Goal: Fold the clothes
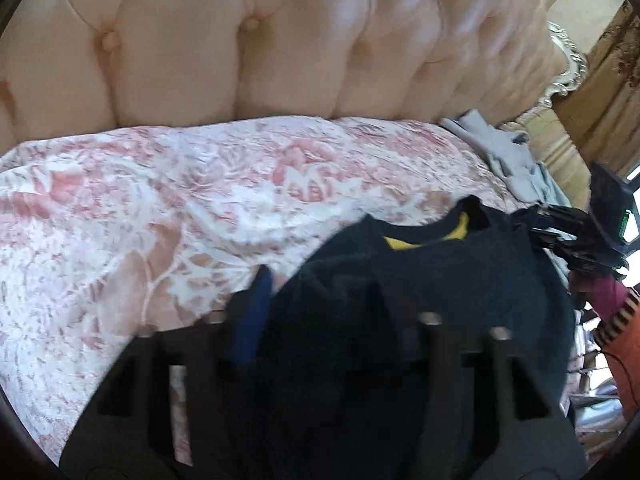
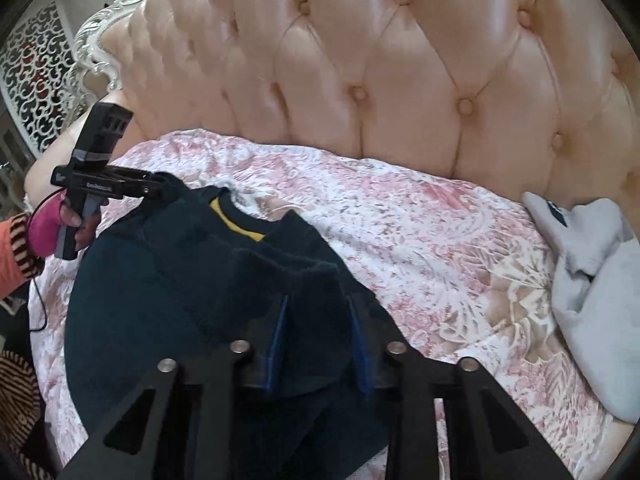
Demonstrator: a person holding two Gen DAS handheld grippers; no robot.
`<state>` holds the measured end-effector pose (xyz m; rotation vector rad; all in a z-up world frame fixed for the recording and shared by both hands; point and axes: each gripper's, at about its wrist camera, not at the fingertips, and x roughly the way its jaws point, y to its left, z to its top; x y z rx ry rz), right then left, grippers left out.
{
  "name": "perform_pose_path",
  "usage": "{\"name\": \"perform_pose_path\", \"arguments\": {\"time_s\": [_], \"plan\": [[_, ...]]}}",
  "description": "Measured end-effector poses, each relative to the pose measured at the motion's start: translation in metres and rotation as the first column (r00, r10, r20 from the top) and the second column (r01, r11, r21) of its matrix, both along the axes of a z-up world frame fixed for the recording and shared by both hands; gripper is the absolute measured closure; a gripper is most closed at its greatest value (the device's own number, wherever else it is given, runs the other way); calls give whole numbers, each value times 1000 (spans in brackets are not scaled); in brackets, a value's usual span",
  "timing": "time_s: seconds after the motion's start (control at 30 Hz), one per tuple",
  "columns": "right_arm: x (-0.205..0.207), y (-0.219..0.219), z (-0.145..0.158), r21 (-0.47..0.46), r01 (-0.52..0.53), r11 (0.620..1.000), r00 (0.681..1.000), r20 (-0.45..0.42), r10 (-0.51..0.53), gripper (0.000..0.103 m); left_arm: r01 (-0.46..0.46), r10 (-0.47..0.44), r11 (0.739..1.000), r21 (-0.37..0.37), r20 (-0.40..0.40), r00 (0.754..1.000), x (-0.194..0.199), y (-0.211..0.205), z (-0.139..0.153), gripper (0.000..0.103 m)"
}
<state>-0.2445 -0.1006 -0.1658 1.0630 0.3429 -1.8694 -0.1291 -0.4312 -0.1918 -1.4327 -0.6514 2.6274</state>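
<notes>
Spanning the space between the two claws, the dark navy fleece sweater with a yellow inner neck label [image 2: 192, 264] is held up above the bed, its neckline facing the headboard. The left claw [image 2: 154, 191] is clamped on the sweater's shoulder edge in the right wrist view; the same claw [image 1: 320, 292] in its own view has dark fabric bunched between its blue-padded fingers [image 1: 256, 312]. The right claw [image 2: 320, 320] has its blue-padded fingers [image 2: 278, 340] somewhat apart, with a thick fold of the sweater between them; it appears to grip the fold, though the contact is partly hidden by fabric. In the left wrist view the right claw [image 1: 538, 226] reaches the opposite shoulder of the sweater [image 1: 420, 280]. A hand in a pink glove and striped orange sleeve [image 2: 48, 232] holds the left tool's handle. Below the garment lies the pink-and-white floral quilted bedspread [image 2: 400, 232], covering the bed up to the peach tufted button-studded headboard [image 2: 400, 60]. A crumpled light grey garment [image 2: 592, 260] rests on the bedspread against the headboard, well apart from the sweater. A white ornate carved frame edge [image 2: 100, 36] borders the headboard's corner.
</notes>
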Motion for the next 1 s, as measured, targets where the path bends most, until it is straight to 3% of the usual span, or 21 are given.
{"name": "perform_pose_path", "arguments": {"time_s": [0.13, 0.23, 0.37, 0.63, 0.73, 0.83, 1.0], "plan": [[2, 0, 6, 1, 28, 1000, 999, -21, -28, 76, 9, -10, 999, -34, -15, 1000, 5, 5, 7, 80], [4, -1, 7, 14, 50, 999, 998, -28, -49, 85, 5, -8, 996, -84, -27, 1000, 9, 10, 15, 90], [11, -3, 13, 30, 78, 997, 995, -68, -75, 90, 0, -7, 993, -120, -60, 998, 16, 15, 31, 93], [29, 10, 59, -49, 108, 993, 984, -138, -114, 92, -9, -7, 992, -124, -128, 992, 39, 12, 73, 93], [21, 6, 57, -32, 131, 991, 984, -121, -134, 92, -54, 47, 995, -87, -83, 995, 33, 0, 59, 93], [11, -7, 40, 23, 152, 988, 984, -101, -149, 92, -111, 109, 992, -51, -42, 993, 25, -8, 39, 93], [-4, -9, 12, 38, 195, 980, 980, -37, -193, 92, -179, 180, 984, -20, 8, 984, 19, -18, 9, 93]]}}
